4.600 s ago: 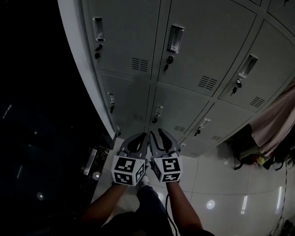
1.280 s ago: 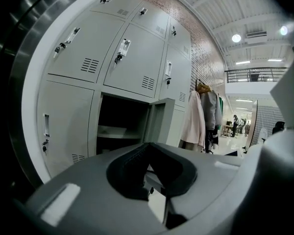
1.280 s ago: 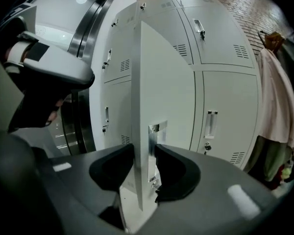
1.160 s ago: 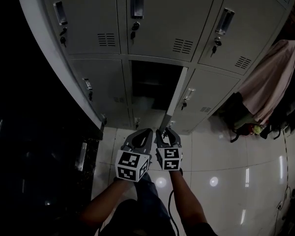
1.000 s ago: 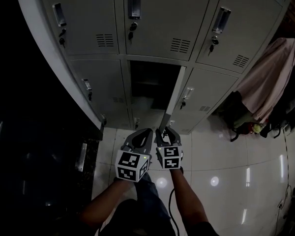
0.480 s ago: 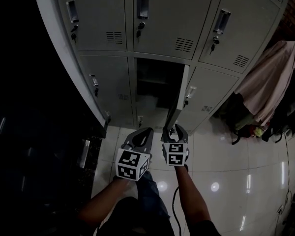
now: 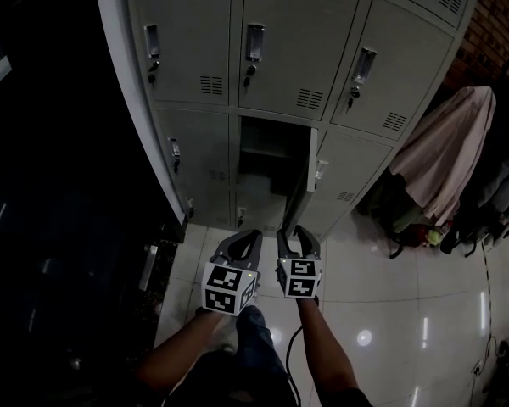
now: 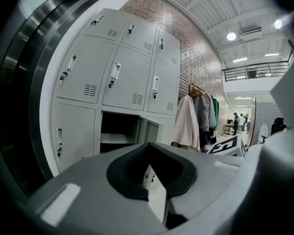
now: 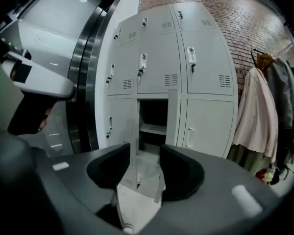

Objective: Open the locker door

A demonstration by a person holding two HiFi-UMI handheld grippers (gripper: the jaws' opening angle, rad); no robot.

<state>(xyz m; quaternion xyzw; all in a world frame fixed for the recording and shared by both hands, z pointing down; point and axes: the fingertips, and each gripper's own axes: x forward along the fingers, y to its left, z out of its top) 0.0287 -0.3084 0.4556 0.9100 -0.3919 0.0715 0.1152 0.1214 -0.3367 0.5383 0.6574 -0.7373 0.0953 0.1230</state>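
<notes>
The grey lockers fill the upper head view. The middle locker of the second row stands open, its interior dark with one shelf. Its door is swung out to the right and shows edge-on in the right gripper view. Both grippers hang low in front of the lockers, well short of the door. My left gripper is shut with nothing in it, its tips meeting. To its right, my right gripper is open, with only floor showing between its pads.
Coats hang on a rack to the right of the lockers, with bags on the floor beneath them. A dark glass and steel wall borders the left. Glossy floor tiles lie under me. A brick wall rises at the upper right.
The middle locker's door, shut in the earliest frame, now stands open. Over the last second the right gripper's jaws have spread and both grippers have drawn back from the door.
</notes>
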